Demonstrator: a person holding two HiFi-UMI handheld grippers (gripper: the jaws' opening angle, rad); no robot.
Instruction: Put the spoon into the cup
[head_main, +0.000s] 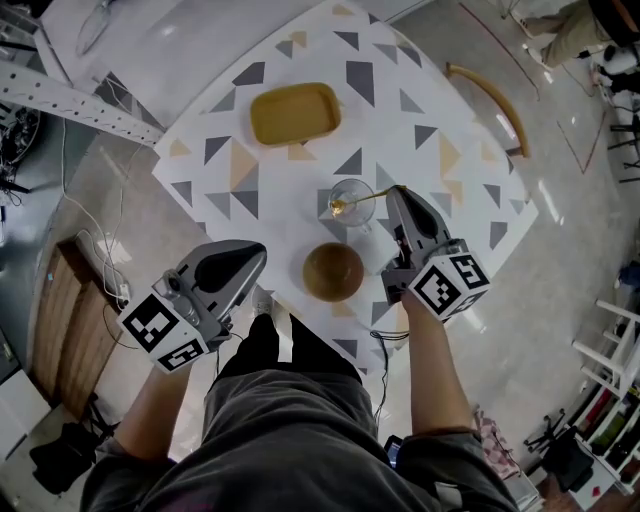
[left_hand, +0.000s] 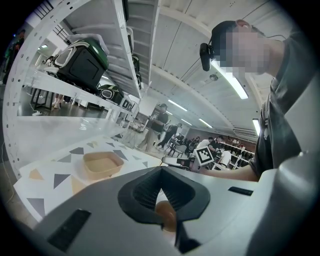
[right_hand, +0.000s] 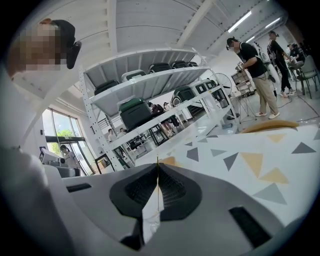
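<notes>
A clear glass cup (head_main: 353, 200) stands on the patterned table (head_main: 420, 90), near its middle. My right gripper (head_main: 398, 192) is shut on the handle of a gold spoon (head_main: 368, 197), just right of the cup. The spoon's bowl end lies over the cup's mouth, pointing left. In the right gripper view, only a thin gold edge of the spoon (right_hand: 157, 162) shows between the closed jaws of the right gripper (right_hand: 157, 169). My left gripper (head_main: 256, 252) hangs at the table's front left corner, shut and holding nothing; its jaws meet in the left gripper (left_hand: 161, 171) view.
A brown bowl (head_main: 333, 271) sits in front of the cup, between the two grippers, and shows through the jaw gap as the bowl (left_hand: 167, 215). A yellow tray (head_main: 295, 113) lies at the far side. A curved wooden chair back (head_main: 492, 100) stands past the table's right edge.
</notes>
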